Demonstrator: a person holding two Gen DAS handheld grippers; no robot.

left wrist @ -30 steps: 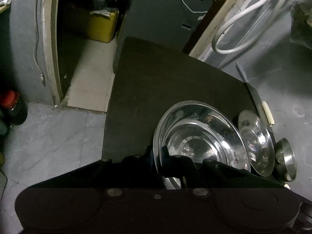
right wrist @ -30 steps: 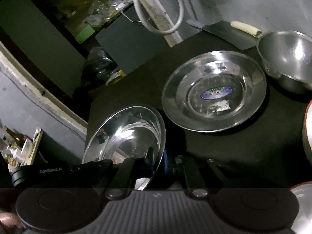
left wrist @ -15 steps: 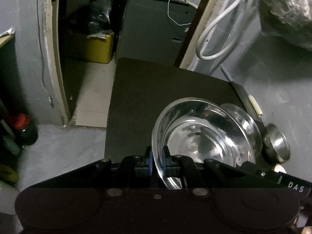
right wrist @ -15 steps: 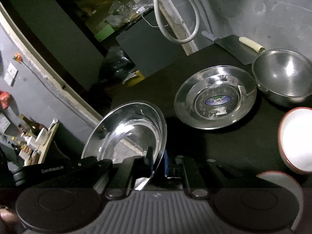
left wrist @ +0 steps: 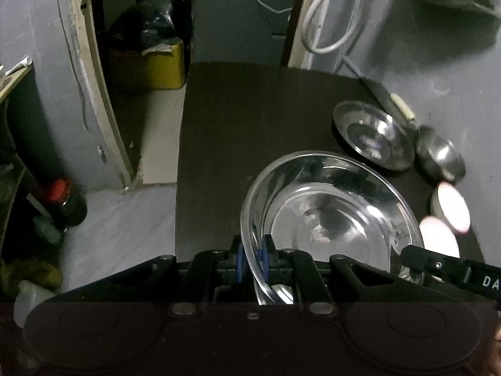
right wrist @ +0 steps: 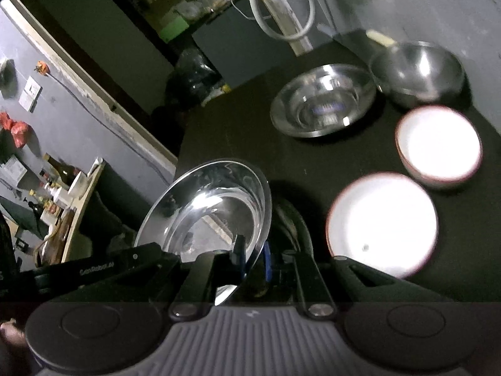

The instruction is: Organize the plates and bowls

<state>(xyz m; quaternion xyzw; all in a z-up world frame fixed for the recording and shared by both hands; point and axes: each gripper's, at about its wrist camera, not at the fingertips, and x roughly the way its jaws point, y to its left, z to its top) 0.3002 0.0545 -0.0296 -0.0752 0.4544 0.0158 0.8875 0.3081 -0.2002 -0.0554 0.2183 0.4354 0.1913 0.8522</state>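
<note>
Both tongs grip the same large steel plate by its rim, one on each side, and the plate hangs tilted above the dark table. In the left wrist view the left tongs stand narrow, their blue pads on either side of the plate's near edge, with the rim running between them; the pad on the plate's inner side lies against the metal, while a thin gap may show at the outer one, so how firmly it is pinched is hard to tell. The black finger of the right tongs reaches in at the plate's far right rim. In the right wrist view the right tongs are nearly closed on the rim of that plate, which rises up and to the left of them. Beyond the right tongs, on the table, a second steel plate lies flat with a label in its middle, and just right of it sits a steel bowl. Nearer, to the right of these tongs, two white bowls with dark red rims sit side by side: the closer bowl just beside the tongs, the farther bowl behind it. A knife with a pale handle lies at the table's far edge.
</note>
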